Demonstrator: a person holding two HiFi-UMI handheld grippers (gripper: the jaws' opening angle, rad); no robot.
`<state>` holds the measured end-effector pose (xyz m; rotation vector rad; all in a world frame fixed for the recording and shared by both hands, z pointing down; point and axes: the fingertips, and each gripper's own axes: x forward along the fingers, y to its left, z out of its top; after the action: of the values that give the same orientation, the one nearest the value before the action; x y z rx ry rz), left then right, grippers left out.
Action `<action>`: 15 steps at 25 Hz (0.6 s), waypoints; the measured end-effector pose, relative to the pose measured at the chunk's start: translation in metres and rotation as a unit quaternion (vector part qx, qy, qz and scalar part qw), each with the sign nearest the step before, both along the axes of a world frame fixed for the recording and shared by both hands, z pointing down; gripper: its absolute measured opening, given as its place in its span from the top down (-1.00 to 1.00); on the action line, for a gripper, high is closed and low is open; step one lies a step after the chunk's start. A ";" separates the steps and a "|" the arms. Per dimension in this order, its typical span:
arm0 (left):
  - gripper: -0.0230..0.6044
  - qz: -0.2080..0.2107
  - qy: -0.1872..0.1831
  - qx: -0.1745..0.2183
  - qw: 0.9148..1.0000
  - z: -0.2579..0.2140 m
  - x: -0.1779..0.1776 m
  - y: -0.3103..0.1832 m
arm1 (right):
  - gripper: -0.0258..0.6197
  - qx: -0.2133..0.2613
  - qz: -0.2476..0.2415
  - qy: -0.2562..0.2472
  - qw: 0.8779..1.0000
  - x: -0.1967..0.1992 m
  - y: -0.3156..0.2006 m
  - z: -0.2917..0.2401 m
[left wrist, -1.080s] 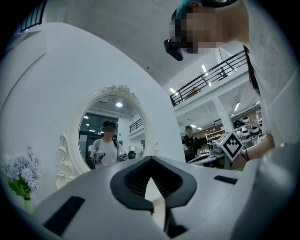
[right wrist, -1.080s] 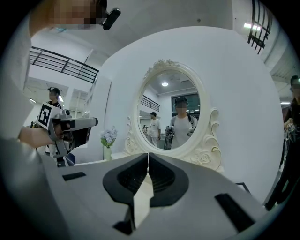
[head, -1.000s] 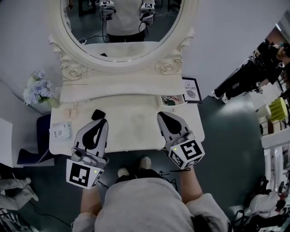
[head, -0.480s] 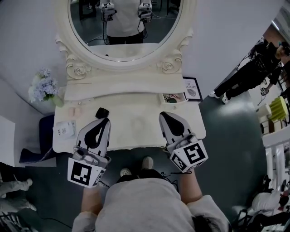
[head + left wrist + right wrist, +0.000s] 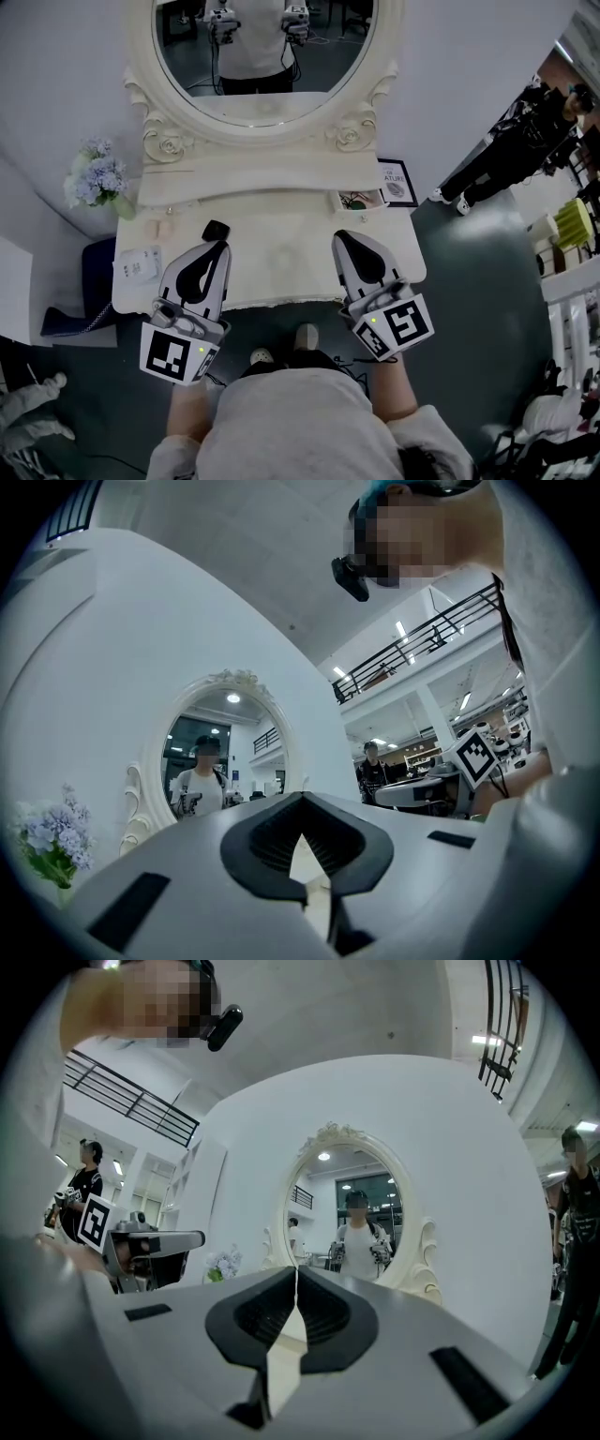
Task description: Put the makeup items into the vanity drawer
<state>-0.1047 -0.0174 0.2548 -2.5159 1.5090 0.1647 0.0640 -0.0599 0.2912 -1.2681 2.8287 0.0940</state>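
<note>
1. Cream vanity table (image 5: 281,253) under an oval carved mirror (image 5: 267,56) - both claws hover over its front half.
2. Left claw (image 5: 219,247) and right claw (image 5: 341,236) - jaws together, nothing between them.
3. Small black makeup item (image 5: 216,230) lies on the table, just beyond the left claw's tip.

Dim, bluish, sharp, heavy fisheye edges
</note>
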 end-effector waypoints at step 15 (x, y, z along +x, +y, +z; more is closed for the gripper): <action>0.90 0.014 0.001 0.006 1.000 -0.004 -0.007 0.009 | 0.85 0.012 0.008 -0.011 1.000 -0.010 0.018 -0.009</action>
<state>-0.1121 -0.0082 0.2513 -2.5291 1.4689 0.1806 0.0545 -0.0420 0.2819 -1.2795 2.7903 0.1127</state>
